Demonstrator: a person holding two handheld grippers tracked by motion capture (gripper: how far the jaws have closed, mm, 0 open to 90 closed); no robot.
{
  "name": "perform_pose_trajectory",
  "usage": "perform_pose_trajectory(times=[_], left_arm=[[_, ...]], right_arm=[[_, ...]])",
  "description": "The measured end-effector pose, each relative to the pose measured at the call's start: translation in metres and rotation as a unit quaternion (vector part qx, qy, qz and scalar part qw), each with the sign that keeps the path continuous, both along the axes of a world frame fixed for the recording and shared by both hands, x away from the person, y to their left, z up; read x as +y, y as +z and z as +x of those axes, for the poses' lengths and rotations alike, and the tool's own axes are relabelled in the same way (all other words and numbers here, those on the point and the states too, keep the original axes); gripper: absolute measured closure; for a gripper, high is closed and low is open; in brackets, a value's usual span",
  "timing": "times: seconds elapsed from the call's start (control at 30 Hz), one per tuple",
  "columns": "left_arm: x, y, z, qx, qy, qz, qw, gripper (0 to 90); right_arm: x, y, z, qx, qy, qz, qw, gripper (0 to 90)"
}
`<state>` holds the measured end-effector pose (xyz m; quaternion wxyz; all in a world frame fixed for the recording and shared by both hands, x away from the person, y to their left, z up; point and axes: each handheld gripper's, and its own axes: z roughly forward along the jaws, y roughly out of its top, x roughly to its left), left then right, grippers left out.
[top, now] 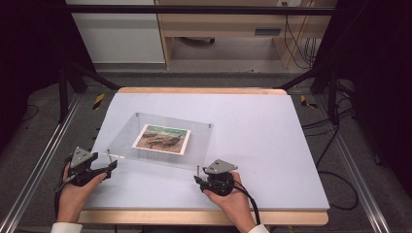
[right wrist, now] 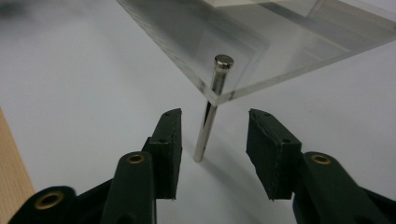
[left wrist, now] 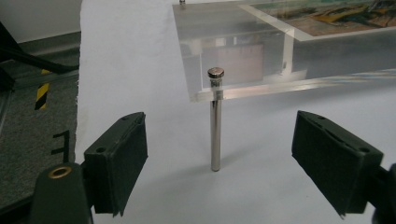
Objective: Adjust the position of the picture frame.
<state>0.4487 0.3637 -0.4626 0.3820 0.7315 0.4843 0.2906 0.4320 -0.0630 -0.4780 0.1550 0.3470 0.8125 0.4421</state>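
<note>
Two hand-held grippers, one at each near corner of a clear acrylic frame (top: 167, 141). Left gripper (top: 112, 166): held in the person's left hand (top: 73, 191) at the table's left edge, jaws spread wide, nothing between the pads; in the left gripper view a steel leg (left wrist: 215, 121) of the frame stands upright ahead of the gap, apart from both pads. Right gripper (top: 197, 178): held in the right hand (top: 235, 199) near the front edge, jaws at a narrower gap; in the right gripper view the near-right steel leg (right wrist: 209, 112) stands just beyond the fingertips (right wrist: 170, 133), not touched by either pad. Frame: transparent plate raised on thin metal legs at its corners, resting on the pale table (top: 252, 131), with a printed picture (top: 162, 139) lying flat at its middle. Table: light top with a wooden rim, dark floor and cables around it.
</note>
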Motion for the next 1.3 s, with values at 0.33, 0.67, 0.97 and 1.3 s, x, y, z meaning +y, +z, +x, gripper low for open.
perform_pose_trajectory(times=[0.33, 0.67, 0.97, 1.3], left_arm=[[0.0, 0.001, -0.001, -0.004, 0.002, 0.0, 1.0, 29.8], [0.002, 0.001, 0.0, -0.008, 0.004, -0.003, 1.0, 42.4], [0.003, 0.002, 0.01, -0.032, -0.001, -0.03, 0.9991, 59.4], [-0.004, -0.001, 0.023, -0.053, -0.01, -0.056, 0.997, 77.1]], right_arm=[[0.006, -0.002, 0.018, 0.031, 0.001, 0.058, 0.9978, 82.4], [0.002, 0.01, 0.02, 0.034, 0.002, 0.098, 0.9946, 85.1], [-0.005, 0.021, 0.03, 0.051, -0.008, 0.131, 0.99, 85.1], [-0.006, 0.021, 0.031, 0.057, -0.016, 0.123, 0.9906, 85.0]])
